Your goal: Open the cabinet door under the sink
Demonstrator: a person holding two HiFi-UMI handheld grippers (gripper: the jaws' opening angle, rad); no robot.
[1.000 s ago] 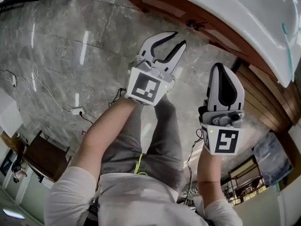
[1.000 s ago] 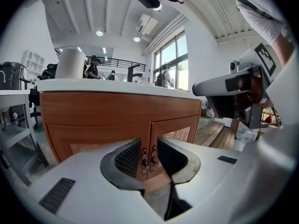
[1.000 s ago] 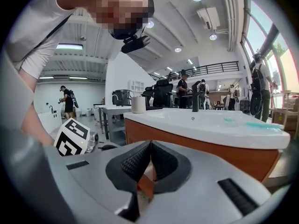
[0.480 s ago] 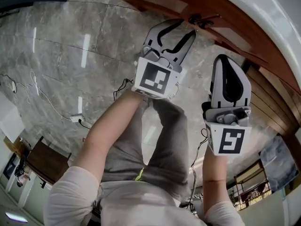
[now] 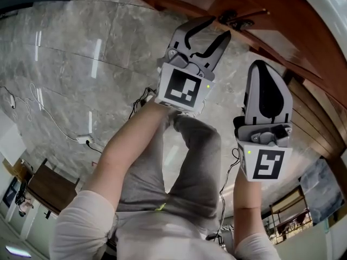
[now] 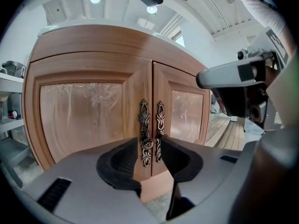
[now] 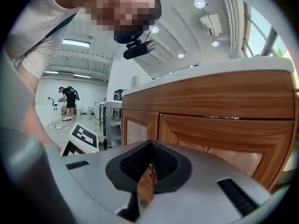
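Two doors, both shut, so I judge the task is at the approach step, with nothing gripped yet. The cabinet under the white sink top point(image 5: 332, 7) has a left door point(image 6: 81, 118) and a right door point(image 6: 188, 110) meeting at a centre seam. One ornate metal handle runs upright along each door's inner edge: the left handle point(image 6: 145, 130) and the right handle point(image 6: 160, 121), just beside each other.

My left gripper point(image 5: 209, 30) has just been opening its jaws, and they stand wide apart with nothing between the pads. In the left gripper view the left gripper point(image 6: 152, 143) is lined up on that pair of handles. The rosette of the left handle shows in the gap, but the handles are beyond the tips and untouched. From the head view the tips are near the handles point(image 5: 238, 20), close under the cabinet's front edge.

My right gripper point(image 5: 263, 68) hangs alongside with its jaws brought together on nothing. Its own view looks past the closed tips point(image 7: 149, 146) at the wood front.

Next, as I read it, I need to push the left gripper forward until the jaws straddle a single handle, not both. Then I close on it and pull in an arc about that door's outer edge. The handles sit so close that catching both is the risk.

Count: two doors, two handles, two grippers
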